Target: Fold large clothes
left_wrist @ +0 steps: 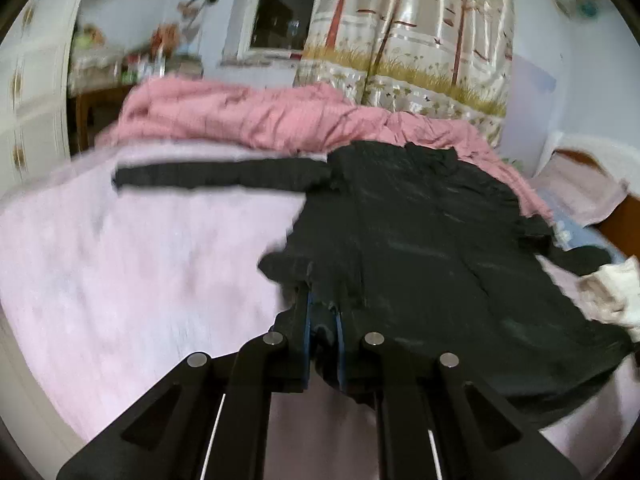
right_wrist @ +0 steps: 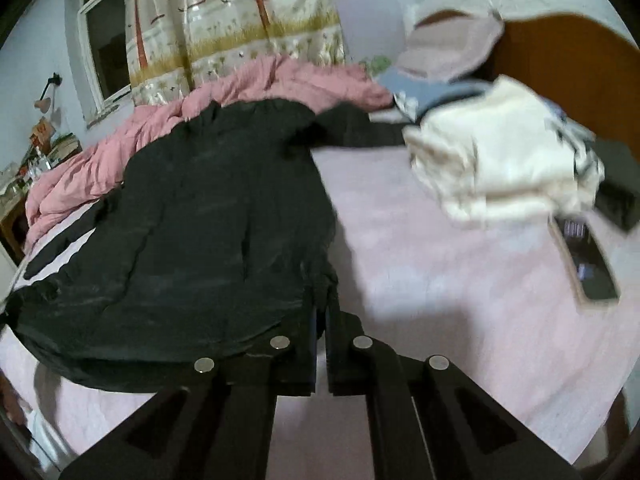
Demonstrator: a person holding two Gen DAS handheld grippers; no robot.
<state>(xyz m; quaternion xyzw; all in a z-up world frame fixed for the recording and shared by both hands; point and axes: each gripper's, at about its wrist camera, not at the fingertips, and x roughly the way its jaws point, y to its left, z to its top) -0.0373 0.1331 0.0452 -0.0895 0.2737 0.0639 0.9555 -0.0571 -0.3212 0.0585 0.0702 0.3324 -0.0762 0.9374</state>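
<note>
I find the black coat (left_wrist: 420, 240) spread mid-frame on the pink bed (left_wrist: 120, 272), long axis running straight away from both grippers. Left gripper (left_wrist: 322, 300) and right gripper (right_wrist: 322, 304) each pinch a near hem corner, equally close.

1. One black garment (left_wrist: 420, 232) — spread over the middle of the bed (left_wrist: 120, 264), two sleeves showing, one stretched toward each side of the bed.
2. One pink quilt (left_wrist: 240, 116), bunched along the bed's far edge.
3. One pile of cream-white clothes (right_wrist: 492, 160) near the headboard end.
4. One phone (right_wrist: 588, 264) lying by the bed's near-right edge.
5. Two grippers — the left gripper (left_wrist: 323, 312) and the right gripper (right_wrist: 321, 320), one at each hem corner of the garment.
6. One patterned curtain (left_wrist: 416, 40) and one window (left_wrist: 284, 4) behind the bed.
</note>
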